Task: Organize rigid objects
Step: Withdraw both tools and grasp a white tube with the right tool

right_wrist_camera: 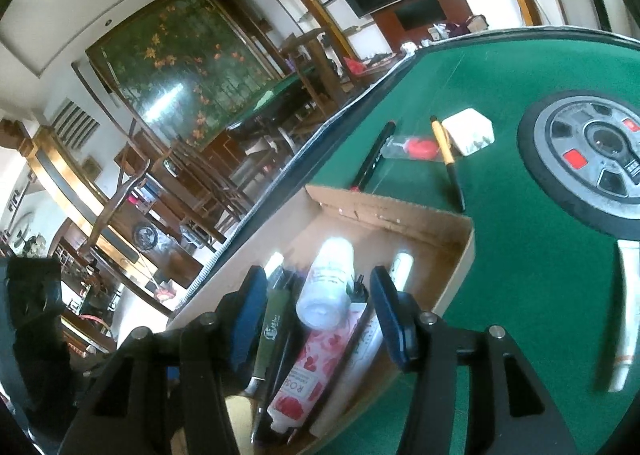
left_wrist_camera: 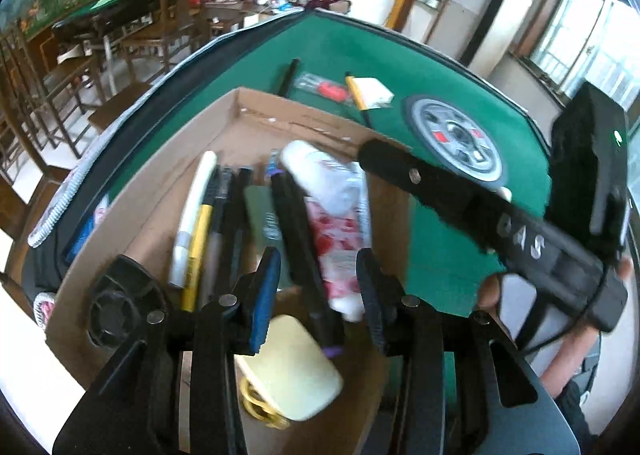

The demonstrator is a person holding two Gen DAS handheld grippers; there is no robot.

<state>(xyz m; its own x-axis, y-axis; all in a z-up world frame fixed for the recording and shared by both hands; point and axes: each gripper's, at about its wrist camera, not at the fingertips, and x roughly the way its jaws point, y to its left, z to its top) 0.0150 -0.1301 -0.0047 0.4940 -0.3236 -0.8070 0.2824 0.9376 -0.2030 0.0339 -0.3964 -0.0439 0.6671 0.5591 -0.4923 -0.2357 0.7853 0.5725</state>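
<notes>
A shallow cardboard box point(left_wrist_camera: 132, 215) point(right_wrist_camera: 448, 231) sits on the green table and holds several pens, a rose-print tube point(left_wrist_camera: 340, 223) point(right_wrist_camera: 304, 375), a white bottle point(right_wrist_camera: 328, 287) and a pale yellow case point(left_wrist_camera: 296, 367). My left gripper point(left_wrist_camera: 316, 295) is open and empty above the box. My right gripper point(right_wrist_camera: 316, 319) is open and empty above the box too; its body crosses the left wrist view point(left_wrist_camera: 500, 223). On the felt beyond the box lie a black pen point(right_wrist_camera: 372, 159), a yellow-and-black pen point(right_wrist_camera: 446, 159), a red item in clear wrap point(right_wrist_camera: 416, 147) and a white box point(right_wrist_camera: 468, 131).
A round grey dial point(left_wrist_camera: 456, 139) point(right_wrist_camera: 592, 159) is set in the table's middle. A white tube point(right_wrist_camera: 626, 307) lies on the felt at right. Wooden chairs point(left_wrist_camera: 60, 95) and another table stand beyond the left edge.
</notes>
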